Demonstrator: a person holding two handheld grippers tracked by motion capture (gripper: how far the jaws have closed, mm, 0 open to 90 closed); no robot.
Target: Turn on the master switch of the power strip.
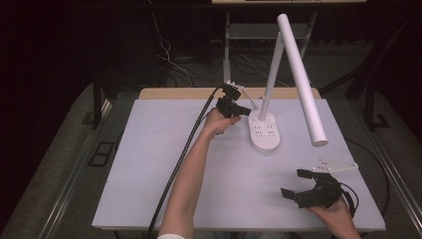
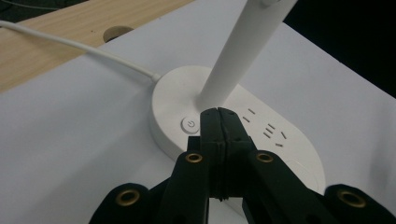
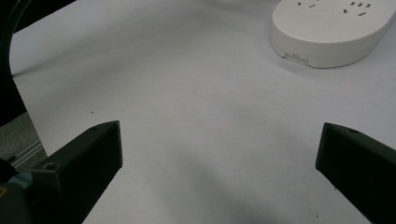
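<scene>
A white desk lamp stands at the back middle of the white table, with an oval base [image 1: 264, 131] carrying sockets, an upright stem [image 1: 272, 74] and a long tubular head [image 1: 301, 79] slanting down to the right. My left gripper [image 1: 245, 110] is shut with nothing in it, its tips just at the left end of the base. In the left gripper view its closed tips [image 2: 218, 113] sit right beside the round power button [image 2: 189, 124], at the foot of the stem [image 2: 233, 60]. My right gripper [image 1: 293, 183] hovers wide open near the front right; its view shows the base [image 3: 329, 28] far ahead.
A white cord [image 2: 79, 49] runs from the lamp base back over the table's wooden rear strip [image 2: 60, 42]. The black cable [image 1: 181, 159] of the left gripper trails along the forearm to the front edge. A metal frame [image 1: 259, 30] and loose wires lie on the floor behind the table.
</scene>
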